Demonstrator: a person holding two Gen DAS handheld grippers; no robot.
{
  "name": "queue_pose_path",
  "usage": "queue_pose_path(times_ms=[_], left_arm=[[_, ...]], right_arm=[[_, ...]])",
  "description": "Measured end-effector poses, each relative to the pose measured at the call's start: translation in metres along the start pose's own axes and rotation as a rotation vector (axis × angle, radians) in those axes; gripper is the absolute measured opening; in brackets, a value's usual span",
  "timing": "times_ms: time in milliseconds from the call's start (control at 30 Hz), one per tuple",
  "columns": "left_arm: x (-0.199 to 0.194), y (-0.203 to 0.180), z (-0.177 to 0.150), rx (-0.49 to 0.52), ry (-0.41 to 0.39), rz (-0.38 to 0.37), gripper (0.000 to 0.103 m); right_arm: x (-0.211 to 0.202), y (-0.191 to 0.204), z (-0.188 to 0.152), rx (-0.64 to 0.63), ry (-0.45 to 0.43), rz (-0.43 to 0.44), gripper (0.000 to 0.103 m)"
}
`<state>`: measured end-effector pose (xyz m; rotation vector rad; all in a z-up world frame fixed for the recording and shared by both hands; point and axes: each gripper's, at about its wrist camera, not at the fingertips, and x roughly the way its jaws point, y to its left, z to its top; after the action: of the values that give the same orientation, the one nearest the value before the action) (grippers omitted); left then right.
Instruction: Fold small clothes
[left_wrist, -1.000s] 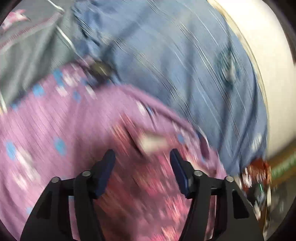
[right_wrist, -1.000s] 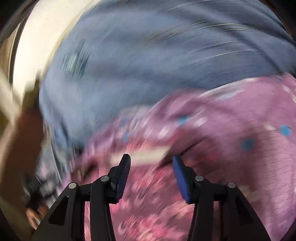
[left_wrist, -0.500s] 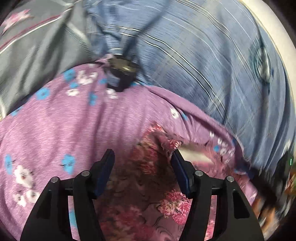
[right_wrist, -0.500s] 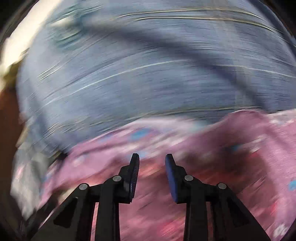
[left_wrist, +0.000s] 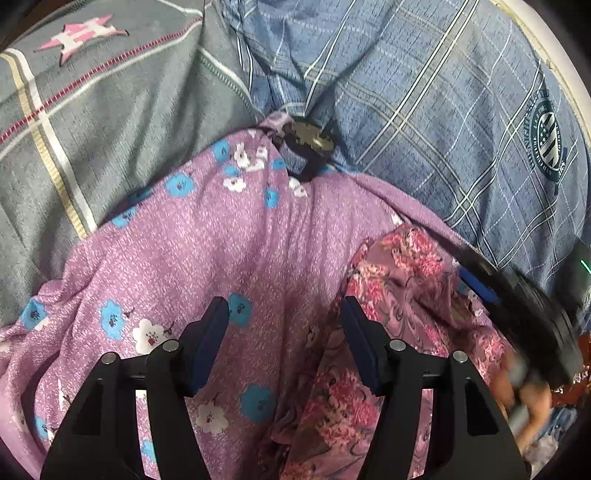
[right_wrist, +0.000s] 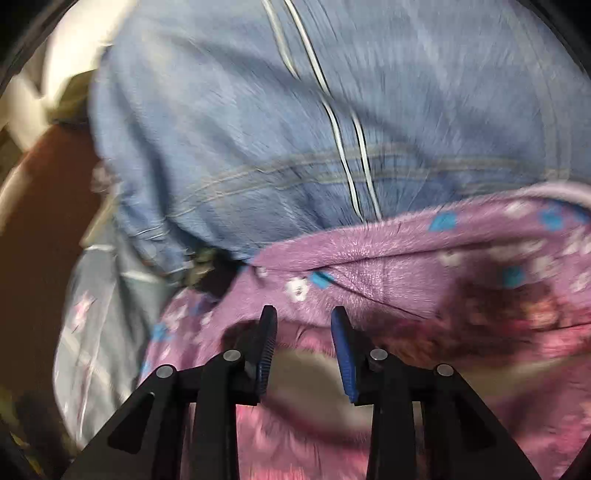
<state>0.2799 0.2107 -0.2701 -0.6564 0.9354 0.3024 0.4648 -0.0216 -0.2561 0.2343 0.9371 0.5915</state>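
1. The left gripper (left_wrist: 284, 325) sits low in the left wrist view, its two black fingers with blue pads spread wide apart and gripping nothing; purple cloth shows in the gap between them.
2. Under it lies the purple floral garment (left_wrist: 229, 251), a speckled lilac fabric printed with blue and white flowers, rumpled and spread across most of the lower view; a second cloth, the pink rose-print fabric (left_wrist: 391, 295), bunches up at the right side, lying on or against the purple one; whether the two are one garment cannot be told.
3. At the top edge of the purple garment sits a small dark object (left_wrist: 306, 147) with a worn metallic top; what it is cannot be told.
4. Beyond the garment lies a blue plaid cloth (left_wrist: 424, 96) with thin pale stripes and a round dark green crest at the right; to the left lies a grey cloth (left_wrist: 110, 103) with cream and red lines and a pink star.
5. The right gripper (right_wrist: 303, 339) appears blurred in the right wrist view; its jaws stand partly apart with a clear gap, low over a fold of the purple garment; whether the pads touch the cloth cannot be told.
6. In the left wrist view the right gripper shows as a dark smear at the right edge, over the rose-print fabric.
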Motion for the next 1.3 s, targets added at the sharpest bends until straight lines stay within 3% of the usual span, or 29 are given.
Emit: queue_pose_path(times_ms=[100,167,233,333,467,533,600,767,833,933,967,1033,1067,1100,1167,1300], left_arm=[[0.002,-0.005,-0.004,0.032,0.015,0.015,0.062],[0.002,-0.014,-0.012,0.092,0.013,0.05,0.062],[0.005,-0.023,-0.02,0.154,0.025,0.072,0.063],[0.014,-0.027,-0.028,0.184,0.066,0.077,0.063],[0.024,-0.026,-0.027,0.195,0.073,0.112,0.065],[0.023,-0.025,-0.022,0.177,0.067,0.103,0.065],[0.019,-0.028,-0.02,0.186,0.046,0.111,0.065],[0.002,-0.053,-0.034,0.284,-0.001,0.046,0.065],[0.005,-0.063,-0.045,0.334,0.008,0.051,0.065],[0.029,-0.07,-0.061,0.393,0.054,0.13,0.067],[0.037,-0.069,-0.065,0.398,0.067,0.142,0.071],[0.035,-0.064,-0.067,0.378,0.046,0.138,0.076],[0.031,-0.062,-0.067,0.371,0.049,0.13,0.076],[0.024,-0.06,-0.068,0.355,0.047,0.116,0.076],[0.007,-0.054,-0.073,0.326,0.005,0.123,0.075],[-0.045,-0.032,-0.098,0.266,-0.084,0.055,0.075]], right_arm=[[-0.037,0.012,-0.027,-0.14,0.088,0.01,0.037],[-0.032,0.025,-0.048,-0.217,0.215,0.008,0.037],[-0.009,0.037,-0.056,-0.255,0.242,-0.054,0.037],[0.04,0.024,-0.041,-0.175,0.234,-0.163,0.035],[0.067,0.001,0.01,-0.044,0.08,-0.204,0.036],[0.05,-0.011,0.024,0.034,0.007,-0.204,0.04],[0.025,-0.019,0.023,0.038,-0.008,-0.152,0.04],[-0.069,-0.051,-0.015,-0.004,-0.01,-0.165,0.04],[-0.122,-0.073,-0.046,0.007,-0.053,-0.235,0.043],[-0.163,-0.099,-0.088,0.018,-0.093,-0.404,0.051],[-0.17,-0.114,-0.108,0.03,-0.078,-0.483,0.051],[-0.167,-0.136,-0.13,0.084,-0.033,-0.527,0.046],[-0.167,-0.149,-0.143,0.136,-0.032,-0.51,0.046],[-0.174,-0.148,-0.148,0.142,-0.08,-0.493,0.047],[-0.182,-0.135,-0.148,0.136,-0.077,-0.506,0.051],[-0.204,-0.096,-0.16,0.085,-0.185,-0.298,0.051]])
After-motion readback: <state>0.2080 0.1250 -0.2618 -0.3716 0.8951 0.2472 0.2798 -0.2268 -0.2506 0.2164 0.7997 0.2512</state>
